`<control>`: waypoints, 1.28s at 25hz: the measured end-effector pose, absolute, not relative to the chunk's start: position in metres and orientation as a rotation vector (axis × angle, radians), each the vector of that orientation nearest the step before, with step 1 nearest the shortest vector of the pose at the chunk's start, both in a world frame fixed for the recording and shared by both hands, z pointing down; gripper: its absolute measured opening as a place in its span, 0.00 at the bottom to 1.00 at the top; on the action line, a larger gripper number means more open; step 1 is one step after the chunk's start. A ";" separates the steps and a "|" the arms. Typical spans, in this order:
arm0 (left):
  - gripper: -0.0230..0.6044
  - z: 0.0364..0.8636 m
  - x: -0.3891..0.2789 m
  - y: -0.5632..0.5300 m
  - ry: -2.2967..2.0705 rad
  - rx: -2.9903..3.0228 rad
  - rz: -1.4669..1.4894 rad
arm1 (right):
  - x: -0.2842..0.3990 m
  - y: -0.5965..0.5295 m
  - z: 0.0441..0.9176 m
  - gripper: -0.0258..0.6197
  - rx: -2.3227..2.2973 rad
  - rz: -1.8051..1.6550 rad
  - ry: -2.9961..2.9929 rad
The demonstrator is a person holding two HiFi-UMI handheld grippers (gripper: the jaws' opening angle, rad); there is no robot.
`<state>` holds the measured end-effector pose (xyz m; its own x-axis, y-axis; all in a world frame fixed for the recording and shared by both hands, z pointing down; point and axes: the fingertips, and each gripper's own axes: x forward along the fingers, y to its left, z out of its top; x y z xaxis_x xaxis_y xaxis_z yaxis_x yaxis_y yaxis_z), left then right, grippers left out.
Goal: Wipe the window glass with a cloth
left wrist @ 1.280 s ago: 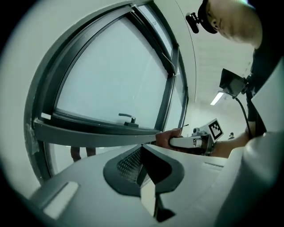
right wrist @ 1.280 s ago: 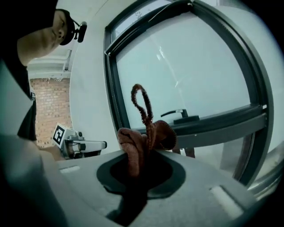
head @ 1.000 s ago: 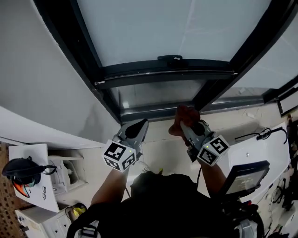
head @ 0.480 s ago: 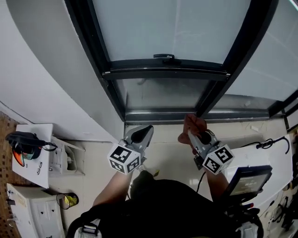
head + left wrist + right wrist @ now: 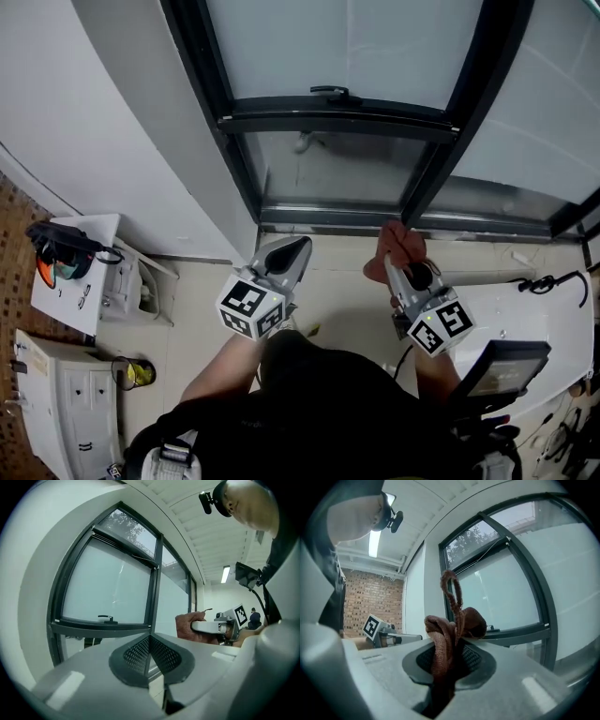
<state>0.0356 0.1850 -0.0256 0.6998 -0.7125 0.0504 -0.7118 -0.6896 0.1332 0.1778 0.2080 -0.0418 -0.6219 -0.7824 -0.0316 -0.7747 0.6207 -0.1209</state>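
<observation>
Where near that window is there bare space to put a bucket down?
Bare floor lies below the window frame, between the left gripper and the cloth. Crowded: the stand with goggles at left, the table with a cable at right.

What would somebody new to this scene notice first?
The reddish-brown cloth stands out, bunched in the shut right gripper near the window's bottom rail. Above it, the dark frame and pale glass fill the upper head view. The left gripper sits alongside, shut and empty.
</observation>
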 end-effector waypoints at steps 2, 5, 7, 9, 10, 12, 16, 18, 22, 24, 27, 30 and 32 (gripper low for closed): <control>0.06 -0.024 0.037 0.195 -1.168 2.772 0.010 | 0.181 0.218 -0.038 0.10 -1.336 -0.150 2.742; 0.06 -0.025 0.037 0.206 -1.177 2.770 0.018 | 0.186 0.231 -0.036 0.10 -1.355 -0.162 2.728; 0.06 -0.027 0.036 0.206 -1.186 2.763 0.005 | 0.188 0.232 -0.035 0.10 -1.363 -0.166 2.733; 0.06 -0.030 0.034 0.205 -1.190 2.756 -0.013 | 0.189 0.231 -0.034 0.10 -1.368 -0.171 2.737; 0.06 -0.032 0.033 0.205 -1.192 2.752 -0.023 | 0.189 0.232 -0.034 0.10 -1.372 -0.171 2.739; 0.06 -0.035 0.030 0.206 -1.199 2.745 -0.041 | 0.189 0.233 -0.034 0.10 -1.379 -0.170 2.740; 0.06 -0.041 0.026 0.207 -1.220 2.743 -0.055 | 0.188 0.235 -0.035 0.10 -1.375 -0.177 2.742; 0.06 -0.042 0.024 0.205 -1.220 2.744 -0.047 | 0.186 0.233 -0.033 0.10 -1.373 -0.191 2.741; 0.06 -0.039 0.023 0.207 -1.202 2.756 -0.011 | 0.182 0.237 -0.025 0.10 -1.388 -0.234 2.733; 0.06 -0.043 0.020 0.205 -1.188 2.764 -0.006 | 0.178 0.237 -0.026 0.10 -1.404 -0.248 2.726; 0.06 -0.047 -0.020 0.212 -1.151 2.784 -0.027 | 0.135 0.249 -0.029 0.10 -1.438 -0.232 2.726; 0.06 -0.047 -0.038 0.218 -1.108 2.810 -0.042 | 0.111 0.260 -0.028 0.10 -1.471 -0.213 2.720; 0.06 -0.045 -0.041 0.222 -1.082 2.825 -0.042 | 0.104 0.266 -0.026 0.10 -1.486 -0.214 2.709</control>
<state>-0.0415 0.2225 -0.0455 0.7446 -0.6674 0.0156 -0.6641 -0.7382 0.1181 0.1037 0.2657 -0.0256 -0.5389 -0.8419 0.0276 -0.8358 0.5303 -0.1422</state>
